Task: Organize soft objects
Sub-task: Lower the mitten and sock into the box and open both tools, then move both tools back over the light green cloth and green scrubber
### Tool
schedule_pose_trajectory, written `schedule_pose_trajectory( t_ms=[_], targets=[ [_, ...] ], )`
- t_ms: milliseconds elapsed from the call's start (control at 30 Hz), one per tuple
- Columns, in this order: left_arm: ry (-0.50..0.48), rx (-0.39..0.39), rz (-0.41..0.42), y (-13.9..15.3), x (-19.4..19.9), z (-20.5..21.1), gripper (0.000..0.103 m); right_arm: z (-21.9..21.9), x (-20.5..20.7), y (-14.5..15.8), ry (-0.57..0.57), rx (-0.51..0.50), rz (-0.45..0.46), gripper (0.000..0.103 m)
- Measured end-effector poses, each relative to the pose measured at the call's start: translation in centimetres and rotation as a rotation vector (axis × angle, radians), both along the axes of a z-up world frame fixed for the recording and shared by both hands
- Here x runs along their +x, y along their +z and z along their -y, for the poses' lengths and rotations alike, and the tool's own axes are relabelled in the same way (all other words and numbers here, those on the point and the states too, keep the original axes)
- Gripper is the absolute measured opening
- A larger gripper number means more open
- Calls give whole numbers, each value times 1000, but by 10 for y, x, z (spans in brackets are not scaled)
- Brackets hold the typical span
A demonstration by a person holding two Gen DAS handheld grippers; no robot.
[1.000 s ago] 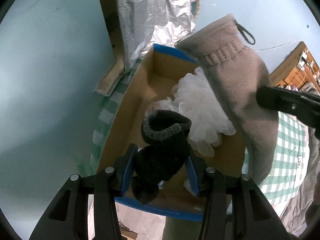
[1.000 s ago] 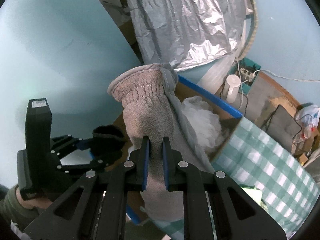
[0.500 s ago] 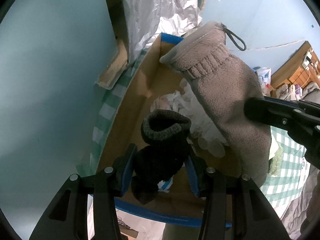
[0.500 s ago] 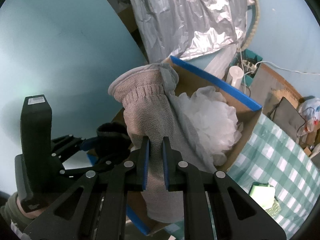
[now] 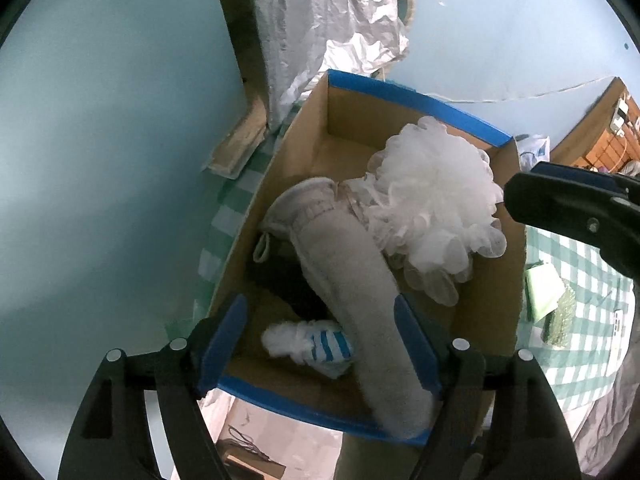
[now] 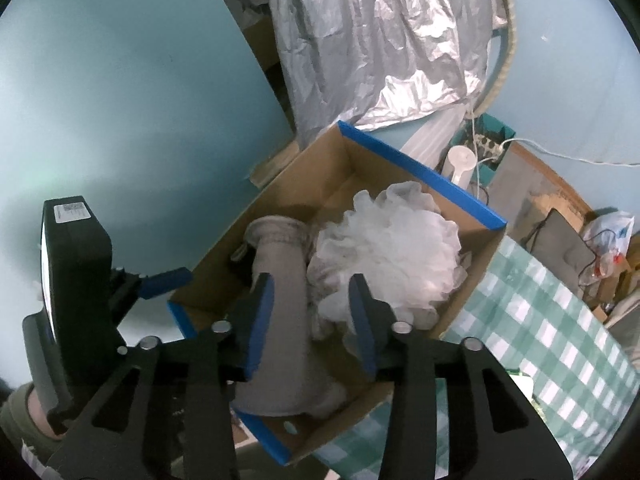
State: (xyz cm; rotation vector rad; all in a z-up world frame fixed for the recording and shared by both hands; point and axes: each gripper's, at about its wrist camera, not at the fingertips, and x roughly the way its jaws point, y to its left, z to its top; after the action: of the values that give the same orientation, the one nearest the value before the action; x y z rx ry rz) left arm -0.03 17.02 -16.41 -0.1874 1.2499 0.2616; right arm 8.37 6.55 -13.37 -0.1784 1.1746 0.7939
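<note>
Both grippers' fingers just opened, apart and empty, left gripper [image 5: 320,340] and right gripper [image 6: 310,320] above grey mitten [image 5: 356,292] in box [image 5: 416,98].

A white label [image 6: 69,209] tops the left gripper's body; its print is unreadable.

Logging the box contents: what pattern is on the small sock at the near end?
White with blue stripes; clearest in the left wrist view.

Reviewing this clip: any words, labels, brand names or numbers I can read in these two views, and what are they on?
None can be read.
White sticker on top of the left gripper: printed, too small and blurred.
Plastic bag beyond the table: blue mark, blurred.
Cardboard box: plain, blue tape only.
</note>
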Motion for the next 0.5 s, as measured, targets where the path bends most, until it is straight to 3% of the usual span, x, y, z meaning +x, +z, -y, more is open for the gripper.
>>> schedule_pose_trajectory(
  t_ms=[267,500],
  targets=[
    [2,-8,24,10,-5,9,78,17,2,8,-30,-10,33,58],
    [-11,-23,39,17,-3,27,78,42,1,14,-61,-40,60,60]
  ],
)
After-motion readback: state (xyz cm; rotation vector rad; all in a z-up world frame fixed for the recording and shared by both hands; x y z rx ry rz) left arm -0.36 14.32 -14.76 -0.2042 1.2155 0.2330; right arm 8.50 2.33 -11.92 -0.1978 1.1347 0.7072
